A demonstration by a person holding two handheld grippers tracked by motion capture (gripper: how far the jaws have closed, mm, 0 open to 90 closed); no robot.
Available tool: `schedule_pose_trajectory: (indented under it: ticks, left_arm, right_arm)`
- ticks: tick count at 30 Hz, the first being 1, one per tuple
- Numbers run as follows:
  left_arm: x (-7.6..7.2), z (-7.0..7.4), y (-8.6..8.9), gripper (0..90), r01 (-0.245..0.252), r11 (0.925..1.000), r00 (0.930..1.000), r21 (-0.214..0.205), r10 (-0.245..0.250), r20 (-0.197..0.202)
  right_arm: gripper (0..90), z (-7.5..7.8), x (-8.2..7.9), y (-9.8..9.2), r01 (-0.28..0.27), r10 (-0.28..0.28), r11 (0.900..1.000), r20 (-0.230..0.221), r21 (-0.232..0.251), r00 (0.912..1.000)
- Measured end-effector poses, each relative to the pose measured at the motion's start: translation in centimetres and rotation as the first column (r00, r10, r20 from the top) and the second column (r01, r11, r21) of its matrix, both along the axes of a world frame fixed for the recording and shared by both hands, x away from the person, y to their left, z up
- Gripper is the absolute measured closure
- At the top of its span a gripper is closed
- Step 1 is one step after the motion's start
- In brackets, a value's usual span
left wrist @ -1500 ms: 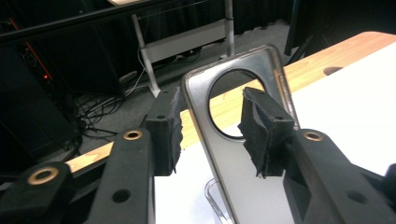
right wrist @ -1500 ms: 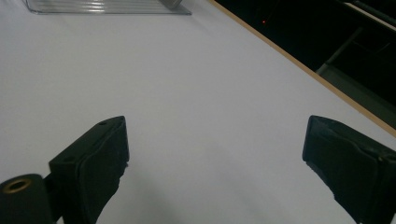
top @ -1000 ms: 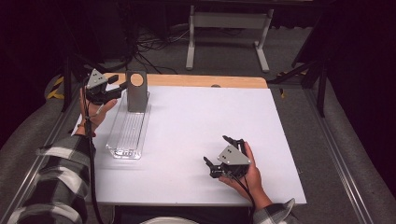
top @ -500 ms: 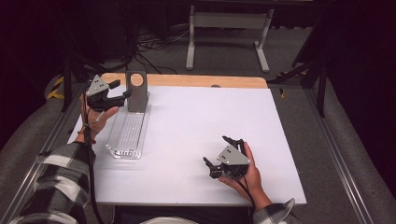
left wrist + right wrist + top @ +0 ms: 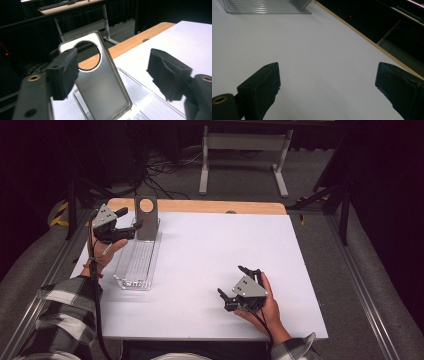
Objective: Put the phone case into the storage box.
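Observation:
A grey metal plate (image 5: 146, 217) with a round hole near its top stands upright in the far end of a clear ribbed tray (image 5: 136, 265) at the table's left. My left gripper (image 5: 131, 218) is just left of the plate. Its jaws have just been opening. In the left gripper view the plate (image 5: 100, 82) stands just beyond the left gripper (image 5: 113, 66), and neither pad presses on it. My right gripper (image 5: 231, 281) rests in the hand near the front right of the table, open. Between the right gripper's (image 5: 328, 80) pads is bare white tabletop.
The white tabletop (image 5: 215, 245) has a wooden strip (image 5: 210, 206) along its far edge. A metal stand and cables sit on the floor beyond. The tray (image 5: 262, 6) lies far off in the right gripper view.
The left gripper's jaws have spread wider and come off the plate, and the hand has drawn back slightly. The plate stays upright in the tray. The right hand has not moved.

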State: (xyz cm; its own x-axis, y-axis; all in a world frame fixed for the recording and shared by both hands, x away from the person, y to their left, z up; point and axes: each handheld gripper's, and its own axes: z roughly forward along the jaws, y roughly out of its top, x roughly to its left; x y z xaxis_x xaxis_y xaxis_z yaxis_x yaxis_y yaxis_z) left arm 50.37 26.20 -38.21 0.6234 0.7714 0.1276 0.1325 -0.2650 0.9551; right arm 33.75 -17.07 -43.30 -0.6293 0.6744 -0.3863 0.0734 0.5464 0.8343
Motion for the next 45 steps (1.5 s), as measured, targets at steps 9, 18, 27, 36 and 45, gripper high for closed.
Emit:
schedule_pose_trajectory:
  ticks: [9, 18, 27, 36, 45]
  left_arm:
    - [-0.5, 0.3, -0.1, 9.8, -0.025, 0.9995, 0.9997, -0.020, 0.025, -0.002]
    - [-1.7, 0.5, -0.7, 3.5, -0.009, 0.9995, 0.9997, -0.032, 0.009, 0.022]
    - [-3.3, 1.0, -1.6, 2.6, 0.055, 0.9976, 0.9971, -0.042, -0.053, 0.055]
    - [-4.7, 1.6, -2.5, 3.2, 0.079, 0.9955, 0.9933, -0.051, -0.075, 0.088]
    - [-5.6, 1.3, -3.0, 3.7, 0.104, 0.9930, 0.9920, -0.057, -0.099, 0.078]
  right_arm:
    - [6.3, 0.1, 0.0, -0.1, 0.001, -0.001, 1.0000, 0.002, 0.005, 1.0000]
    - [6.3, 0.1, -0.1, -0.2, 0.001, -0.001, 1.0000, 0.005, 0.005, 1.0000]
    - [6.2, 0.2, -0.3, -0.4, 0.002, -0.002, 0.9998, 0.013, 0.020, 0.9999]
    - [6.3, 0.2, -0.4, -0.2, -0.003, 0.003, 0.9998, 0.014, 0.021, 0.9999]
    - [6.3, 0.3, -0.5, -0.3, -0.005, 0.005, 0.9997, 0.018, 0.023, 0.9998]
